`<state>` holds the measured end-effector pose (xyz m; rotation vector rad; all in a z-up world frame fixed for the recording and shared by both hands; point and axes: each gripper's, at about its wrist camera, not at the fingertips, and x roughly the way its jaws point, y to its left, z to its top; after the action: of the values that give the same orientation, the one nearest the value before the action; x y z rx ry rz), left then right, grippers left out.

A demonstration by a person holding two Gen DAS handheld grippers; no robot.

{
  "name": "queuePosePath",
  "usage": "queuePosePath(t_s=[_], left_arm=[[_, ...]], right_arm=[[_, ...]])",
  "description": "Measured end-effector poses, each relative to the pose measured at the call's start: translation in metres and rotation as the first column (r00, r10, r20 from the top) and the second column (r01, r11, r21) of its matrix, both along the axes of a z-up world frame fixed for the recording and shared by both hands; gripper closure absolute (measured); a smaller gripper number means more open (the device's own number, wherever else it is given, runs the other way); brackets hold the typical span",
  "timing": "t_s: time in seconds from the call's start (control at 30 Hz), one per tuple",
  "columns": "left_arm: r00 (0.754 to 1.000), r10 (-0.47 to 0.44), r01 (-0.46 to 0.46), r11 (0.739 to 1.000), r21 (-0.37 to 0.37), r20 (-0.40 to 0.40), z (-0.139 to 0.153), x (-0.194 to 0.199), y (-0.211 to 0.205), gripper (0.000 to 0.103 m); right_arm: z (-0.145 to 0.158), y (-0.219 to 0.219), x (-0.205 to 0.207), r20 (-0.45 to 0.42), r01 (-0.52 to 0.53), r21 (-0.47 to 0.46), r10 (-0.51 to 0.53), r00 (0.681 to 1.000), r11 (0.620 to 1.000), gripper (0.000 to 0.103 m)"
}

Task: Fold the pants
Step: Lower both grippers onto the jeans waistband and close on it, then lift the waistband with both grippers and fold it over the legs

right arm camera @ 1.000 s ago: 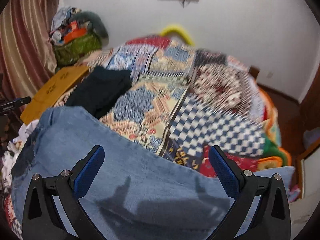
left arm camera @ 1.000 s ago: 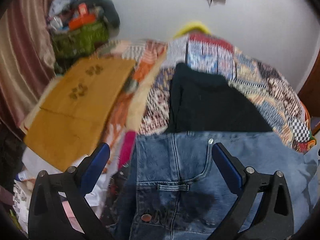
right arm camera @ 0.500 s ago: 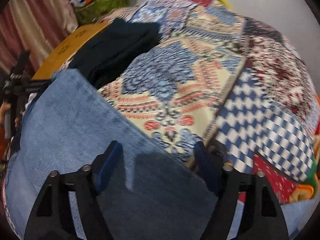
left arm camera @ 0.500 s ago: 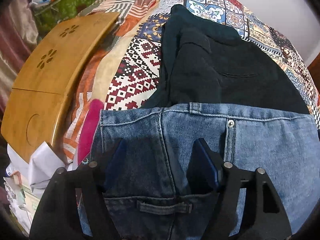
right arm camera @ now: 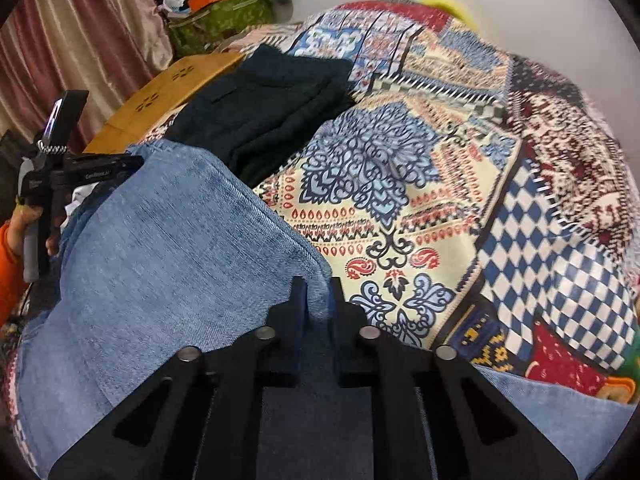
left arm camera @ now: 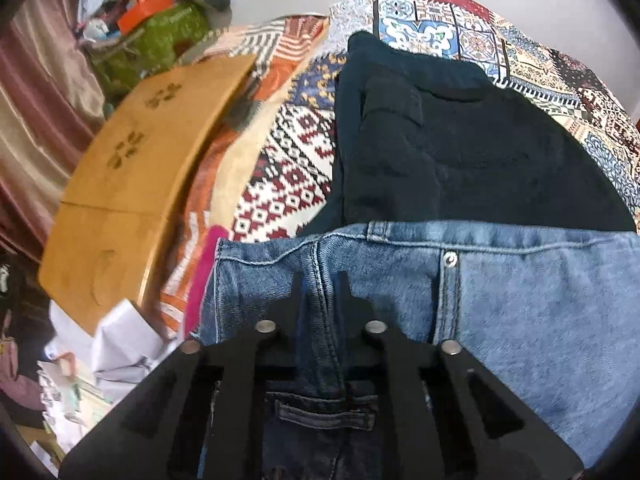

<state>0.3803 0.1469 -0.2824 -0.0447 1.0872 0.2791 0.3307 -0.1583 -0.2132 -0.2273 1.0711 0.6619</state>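
Left wrist view: left gripper [left arm camera: 320,280] fingers pinched tight on the jeans [left arm camera: 520,300] near the waistband seam. Right gripper [right arm camera: 316,288] fingers clamp the denim's far edge. Jeans lie on the patchwork bed [right arm camera: 440,200], beside dark folded pants [left arm camera: 460,152].

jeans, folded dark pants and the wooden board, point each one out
jeans [left arm camera: 540,300], left wrist view, pale denim below the waistband
folded dark pants [left arm camera: 460,160], left wrist view, middle of the top layer
wooden board [left arm camera: 132,184], left wrist view, its flat top
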Motion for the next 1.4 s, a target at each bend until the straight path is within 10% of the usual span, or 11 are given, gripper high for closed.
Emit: queuePosePath(t_s=[0.33, 0.7, 1.4], left_arm=[[0.986, 0.008, -0.011, 1.000, 0.019, 0.164, 0.082, 0.007, 0.004, 0.096], [0.964, -0.026, 0.026, 1.000, 0.007, 0.264, 0.127, -0.090, 0.000, 0.096], [0.991, 0.046, -0.022, 0.983, -0.183, 0.129, 0.063, -0.246, 0.020, 0.094]], right_arm=[[0.070, -0.012, -0.002, 0.199, 0.065, 0.053, -0.074, 0.977, 0.996, 0.096], [0.103, -0.019, -0.080, 0.237, 0.048, 0.096, -0.070, 0.969, 0.994, 0.097], [0.049, -0.022, -0.202, 0.052, 0.083, 0.174, -0.094, 0.994, 0.981, 0.095]])
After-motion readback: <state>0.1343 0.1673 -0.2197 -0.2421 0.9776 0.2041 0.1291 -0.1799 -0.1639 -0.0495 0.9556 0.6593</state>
